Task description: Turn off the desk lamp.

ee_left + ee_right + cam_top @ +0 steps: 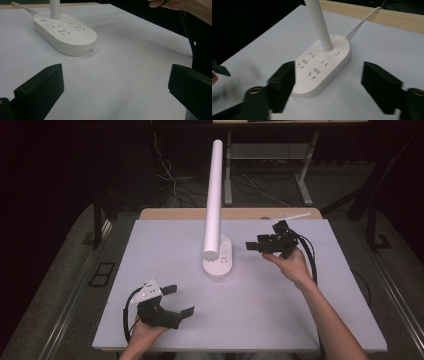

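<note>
A white lamp stands mid-table on an oval base that carries several sockets and two buttons; its white tube arm rises over the base. A small blue light glows beside the stem. My right gripper hovers right of the base, pointing left at it, jaws open and empty. In the right gripper view the base lies just beyond the jaws. My left gripper rests low at the near left of the table, open and empty. The base sits far ahead of it.
A white cord runs from the lamp base toward the wooden far edge of the white tabletop. Black cables trail from both grippers. Beyond the table are metal table legs and loose wires on a dark floor.
</note>
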`<state>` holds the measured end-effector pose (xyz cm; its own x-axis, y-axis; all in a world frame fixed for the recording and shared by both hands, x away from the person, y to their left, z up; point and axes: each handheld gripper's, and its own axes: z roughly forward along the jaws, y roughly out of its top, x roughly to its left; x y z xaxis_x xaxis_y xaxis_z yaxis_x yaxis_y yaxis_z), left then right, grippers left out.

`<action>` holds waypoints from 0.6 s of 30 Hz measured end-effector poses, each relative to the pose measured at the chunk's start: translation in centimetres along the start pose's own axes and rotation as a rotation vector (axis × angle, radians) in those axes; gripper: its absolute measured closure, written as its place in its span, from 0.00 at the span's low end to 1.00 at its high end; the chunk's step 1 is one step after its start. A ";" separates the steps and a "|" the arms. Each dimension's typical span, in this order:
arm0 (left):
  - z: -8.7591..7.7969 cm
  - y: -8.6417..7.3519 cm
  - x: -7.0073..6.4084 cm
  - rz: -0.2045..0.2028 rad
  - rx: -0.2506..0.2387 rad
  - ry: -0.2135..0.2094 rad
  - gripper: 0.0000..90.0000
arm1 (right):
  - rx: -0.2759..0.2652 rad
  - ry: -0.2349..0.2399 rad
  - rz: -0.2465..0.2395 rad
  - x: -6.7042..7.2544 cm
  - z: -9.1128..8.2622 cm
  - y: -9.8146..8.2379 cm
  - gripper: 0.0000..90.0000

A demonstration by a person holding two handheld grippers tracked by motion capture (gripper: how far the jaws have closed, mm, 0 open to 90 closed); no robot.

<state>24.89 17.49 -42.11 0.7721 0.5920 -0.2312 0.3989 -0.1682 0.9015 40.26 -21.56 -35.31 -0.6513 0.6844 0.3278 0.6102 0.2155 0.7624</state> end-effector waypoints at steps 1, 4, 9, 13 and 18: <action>0.0 0.0 0.0 0.000 0.000 0.000 0.00 | 0.002 -0.003 -0.003 0.2 -0.4 -0.3 0.15; 0.1 0.0 0.0 -0.001 0.001 -0.001 0.00 | -0.004 0.007 -0.009 0.6 -1.6 -1.6 0.03; -0.1 0.0 -0.1 -0.001 -0.002 0.003 0.00 | -0.012 -0.005 -0.021 1.2 -3.4 -3.6 0.01; -0.1 0.0 -0.1 -0.002 -0.003 0.002 0.00 | -0.028 -0.016 -0.023 1.7 -4.8 -5.1 0.01; 0.0 -0.1 -0.1 0.000 0.000 -0.001 0.00 | -0.034 -0.026 -0.024 2.1 -6.3 -6.7 0.01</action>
<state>24.73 17.45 -42.11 0.7726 0.5912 -0.2315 0.3990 -0.1683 0.9014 31.94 -25.92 -36.26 -0.6530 0.6976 0.2949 0.5786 0.2082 0.7886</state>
